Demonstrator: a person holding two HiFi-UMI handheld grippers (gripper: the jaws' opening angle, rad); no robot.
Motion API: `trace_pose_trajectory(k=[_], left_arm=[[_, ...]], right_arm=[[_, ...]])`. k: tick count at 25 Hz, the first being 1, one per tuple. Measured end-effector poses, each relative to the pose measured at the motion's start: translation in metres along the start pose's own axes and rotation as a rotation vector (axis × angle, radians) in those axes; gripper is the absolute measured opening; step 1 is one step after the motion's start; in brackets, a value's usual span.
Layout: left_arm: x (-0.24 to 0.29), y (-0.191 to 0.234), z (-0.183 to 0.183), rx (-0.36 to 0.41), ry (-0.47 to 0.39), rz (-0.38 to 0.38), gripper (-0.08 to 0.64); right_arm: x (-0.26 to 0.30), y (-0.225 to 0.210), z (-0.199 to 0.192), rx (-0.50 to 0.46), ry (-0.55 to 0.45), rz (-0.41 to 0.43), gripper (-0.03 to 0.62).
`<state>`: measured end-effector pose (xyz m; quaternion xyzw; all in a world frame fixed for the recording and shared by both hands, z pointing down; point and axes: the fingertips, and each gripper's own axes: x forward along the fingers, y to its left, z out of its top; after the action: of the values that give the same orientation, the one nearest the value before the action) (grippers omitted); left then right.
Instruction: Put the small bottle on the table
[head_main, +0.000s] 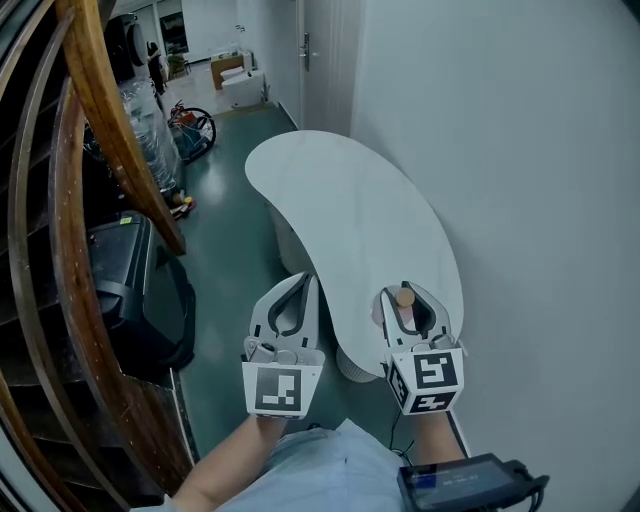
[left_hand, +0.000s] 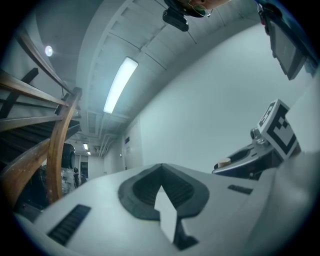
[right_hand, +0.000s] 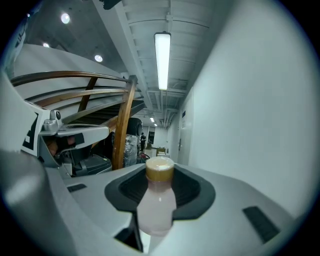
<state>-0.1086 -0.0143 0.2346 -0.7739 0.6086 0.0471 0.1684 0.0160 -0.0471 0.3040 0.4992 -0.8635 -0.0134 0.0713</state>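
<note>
Hands: both enter from the bottom edge of the head view, side by side, jaws pointing up-frame at about the same reach.
Right hand-held gripper (head_main: 408, 292): lower centre-right, clamped on the small bottle (head_main: 404, 299).
Small bottle: not on the surface yet. It sits between the right jaws, with the pale body (right_hand: 157, 202) low in the right gripper view and the tan cap at the top. Long axis roughly upright.
Left hand-held gripper (head_main: 303, 282): lower centre, jaw tips together with nothing between them. It is not needed for the placing (judgement).
Key relation: the white curved surface (head_main: 340, 200) lies straight up-frame of the right jaws. Its near rounded end overlaps them in the head view. Height above it cannot be told.
Nearer hand: the right. The left lines up with the surface's left edge, over green floor (head_main: 225, 300).
Next move (judgement): lower the bottle base-first, keeping the axis upright, then part the jaws.
</note>
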Motion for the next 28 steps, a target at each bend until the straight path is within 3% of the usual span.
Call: trace_pose_trajectory(k=[6, 15, 28], left_arm=[[0.021, 0.005, -0.021, -0.055, 0.038, 0.005, 0.0], [0.068, 0.007, -0.047, -0.061, 0.093, 0.009, 0.0], [0.13, 0.014, -0.063, -0.001, 0.12, 0.065, 0.0]], right_arm=[[0.02, -0.011, -0.004, 0.005, 0.02, -0.004, 0.126], [0.062, -0.04, -0.017, 0.036, 0.046, 0.011, 0.126], [0.129, -0.078, -0.011, 0.047, 0.009, 0.074, 0.126]])
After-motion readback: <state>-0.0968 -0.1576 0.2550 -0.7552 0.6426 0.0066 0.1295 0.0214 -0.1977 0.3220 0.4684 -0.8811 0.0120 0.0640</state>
